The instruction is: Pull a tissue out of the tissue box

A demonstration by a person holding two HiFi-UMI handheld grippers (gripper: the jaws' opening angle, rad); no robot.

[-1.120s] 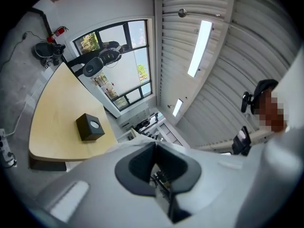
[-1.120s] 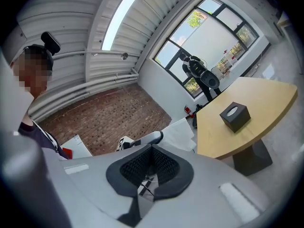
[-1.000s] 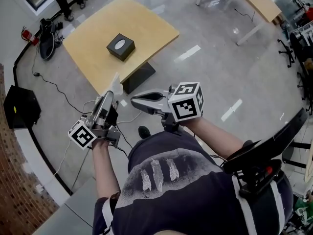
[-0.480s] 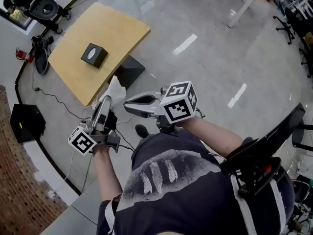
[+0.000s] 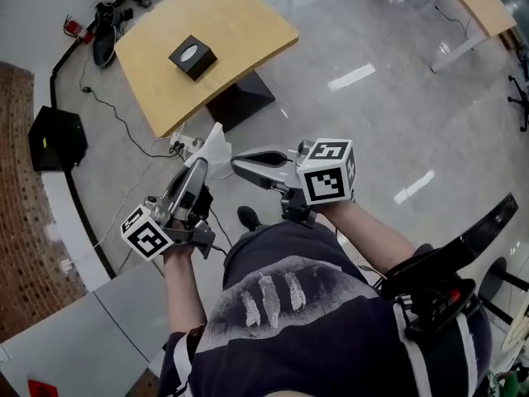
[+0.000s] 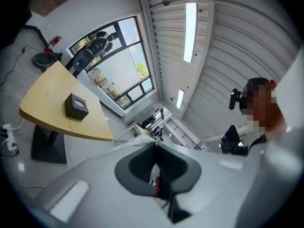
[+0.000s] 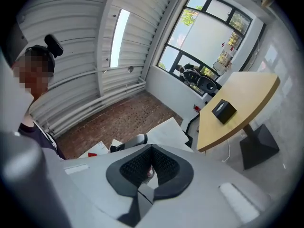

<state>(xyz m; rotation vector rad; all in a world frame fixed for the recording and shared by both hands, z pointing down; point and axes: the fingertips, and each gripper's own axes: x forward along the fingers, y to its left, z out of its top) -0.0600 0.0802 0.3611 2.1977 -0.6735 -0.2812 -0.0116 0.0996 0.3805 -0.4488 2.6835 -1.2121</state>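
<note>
Closest to the person, the left gripper point(image 5: 202, 164) had its jaws shut tight on a corner of a white tissue point(image 5: 216, 145), which stood up loose from the tip. The right gripper point(image 5: 238, 166) was just beside it, pointing across toward the sheet, its jaws together with nothing between them.

The tissue looked fully clear of the tissue box point(image 5: 193, 56), so the pull itself seemed done and the step in hand was carrying the sheet. To do that well, the left jaws should keep their hold on the corner and move evenly so the thin paper does not tear or slip out. The right gripper is best kept off the loose part unless it is meant to take it.

Beyond the grippers the floor point(image 5: 372, 114) was bare and shiny, with a power strip point(image 5: 183, 145) and a cable point(image 5: 116, 116) trailing near the person's feet. These could catch a step back toward the bench point(image 5: 248, 23).

The bench stood well apart from both grippers on a dark pedestal point(image 5: 240, 106), and the dark tissue box sat alone on its top, near the far side. A black case point(image 5: 56, 137) lay on the floor to the left, by a brick wall point(image 5: 25, 222). A second bench point(image 5: 475, 2) was at the far right.
</note>
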